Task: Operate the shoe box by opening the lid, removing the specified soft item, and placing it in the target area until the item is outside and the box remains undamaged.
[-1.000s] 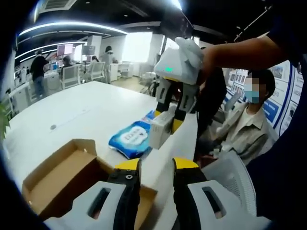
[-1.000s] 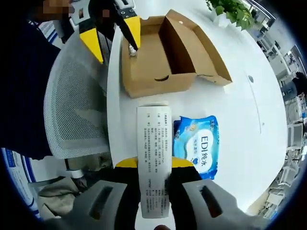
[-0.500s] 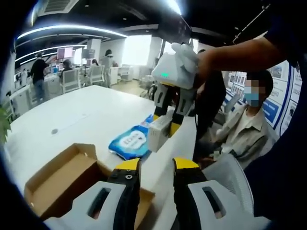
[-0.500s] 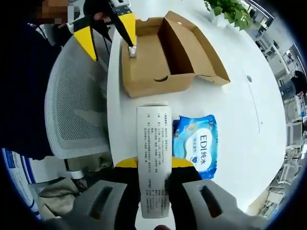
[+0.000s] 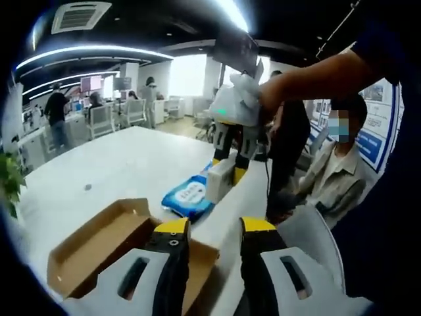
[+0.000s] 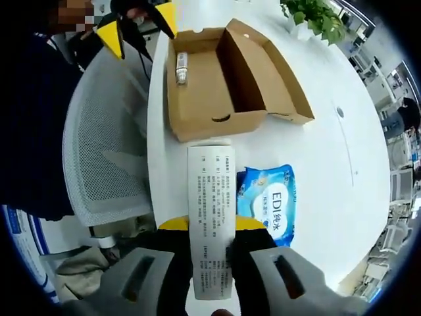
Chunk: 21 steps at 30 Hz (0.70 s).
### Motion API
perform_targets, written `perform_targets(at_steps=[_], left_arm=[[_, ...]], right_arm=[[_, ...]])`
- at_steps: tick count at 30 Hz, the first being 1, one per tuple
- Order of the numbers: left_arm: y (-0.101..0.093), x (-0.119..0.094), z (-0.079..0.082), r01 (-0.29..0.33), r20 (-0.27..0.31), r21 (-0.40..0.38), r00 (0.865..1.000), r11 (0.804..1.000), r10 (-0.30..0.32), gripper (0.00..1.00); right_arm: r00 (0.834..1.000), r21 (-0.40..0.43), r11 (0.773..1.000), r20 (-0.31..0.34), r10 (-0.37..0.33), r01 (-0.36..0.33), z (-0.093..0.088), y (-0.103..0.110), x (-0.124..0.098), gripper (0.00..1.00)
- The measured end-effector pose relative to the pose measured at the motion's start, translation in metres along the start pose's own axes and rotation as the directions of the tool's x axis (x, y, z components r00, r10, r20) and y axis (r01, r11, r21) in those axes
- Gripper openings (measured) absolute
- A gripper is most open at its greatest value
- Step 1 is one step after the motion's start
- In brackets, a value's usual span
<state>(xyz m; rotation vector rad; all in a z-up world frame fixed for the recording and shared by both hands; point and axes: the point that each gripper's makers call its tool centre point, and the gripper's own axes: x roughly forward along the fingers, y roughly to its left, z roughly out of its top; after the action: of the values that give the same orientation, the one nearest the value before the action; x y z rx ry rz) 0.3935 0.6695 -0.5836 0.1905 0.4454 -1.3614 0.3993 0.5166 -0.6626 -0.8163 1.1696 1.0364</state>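
Now the left hand-held gripper [image 6: 137, 26] sits higher in the upper left of the right gripper view than it did a moment ago: its yellow tips were over the shoe box [image 6: 227, 76] and close to the small bottle [image 6: 181, 66] lying inside, and they are clear of the box edge at this point. Its jaws stand spread with nothing between them, as the left gripper view also shows at the bottom of the frame [image 5: 210, 227]. The box lies with its lid folded back, so the opening step looks done.

The right hand-held gripper [image 6: 212, 222] is pinching a long white carton [image 6: 210, 217] printed with small text, held above the bench [image 6: 329, 151]; in the left gripper view the same carton [image 5: 220, 181] hangs from that gripper [image 5: 227, 172] in the middle of the frame. Nothing in its grip seems to have shifted.

A blue pack of wipes [image 6: 273, 204] lies on the bench just beside the carton, lower centre-right of the right gripper view, outside the box and apart from it. If that pack is the soft item, it is already out, and what remains is probably setting the carton down.

Around this, a mesh office chair [image 6: 108, 151] stands against the bench edge on the left, a potted plant [image 6: 316, 13] shows at the top, and a seated person [image 5: 339, 168] is close on the right of the left gripper view. Chair and person crowd that side.
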Motion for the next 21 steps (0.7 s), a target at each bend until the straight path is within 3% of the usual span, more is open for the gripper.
perform_targets(at_steps=[7, 12, 16, 21], left_arm=[[-0.002, -0.022, -0.002, -0.012, 0.021, 0.003, 1.000, 1.000, 0.012, 0.35], [0.003, -0.028, -0.002, -0.030, 0.064, 0.011, 0.998, 0.999, 0.030, 0.64], [0.003, -0.030, -0.008, -0.016, 0.032, 0.014, 0.999, 1.000, 0.016, 0.62], [0.008, -0.032, -0.004, -0.026, 0.074, 0.000, 0.997, 1.000, 0.026, 0.69]], right_arm=[[1.000, -0.001, 1.000, -0.010, 0.000, 0.000, 0.009, 0.000, -0.001, 0.19], [1.000, 0.001, 1.000, -0.013, 0.000, 0.000, 0.015, 0.000, 0.000, 0.19], [1.000, 0.001, 1.000, -0.017, 0.000, 0.000, 0.018, -0.001, 0.000, 0.19], [1.000, -0.002, 1.000, -0.022, 0.004, -0.004, 0.022, -0.003, 0.001, 0.19]])
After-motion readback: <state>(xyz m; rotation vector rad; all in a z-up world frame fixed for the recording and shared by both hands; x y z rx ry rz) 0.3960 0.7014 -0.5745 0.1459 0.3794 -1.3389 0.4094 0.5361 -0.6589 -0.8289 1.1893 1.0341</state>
